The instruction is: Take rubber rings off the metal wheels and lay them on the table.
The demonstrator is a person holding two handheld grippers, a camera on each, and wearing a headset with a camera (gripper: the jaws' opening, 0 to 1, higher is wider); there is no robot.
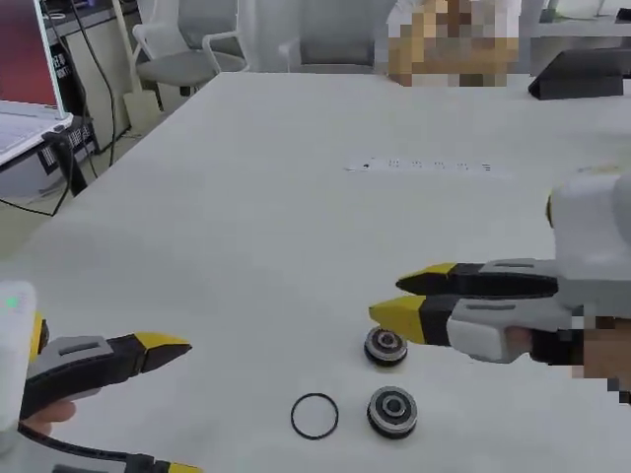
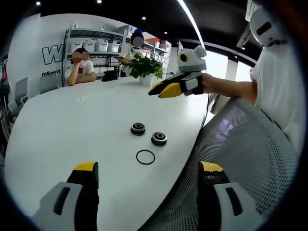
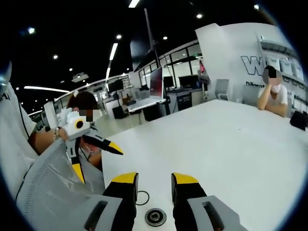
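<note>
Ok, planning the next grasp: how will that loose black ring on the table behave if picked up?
The rubber ring is a thin loop, so probably light and floppy, sagging when lifted. Lying flat on the table, it likely resists getting pinched from above and may slide. It seems unlikely to roll.

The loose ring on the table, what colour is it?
Black; the thin ring shows best in the head view, against the white table.
</note>
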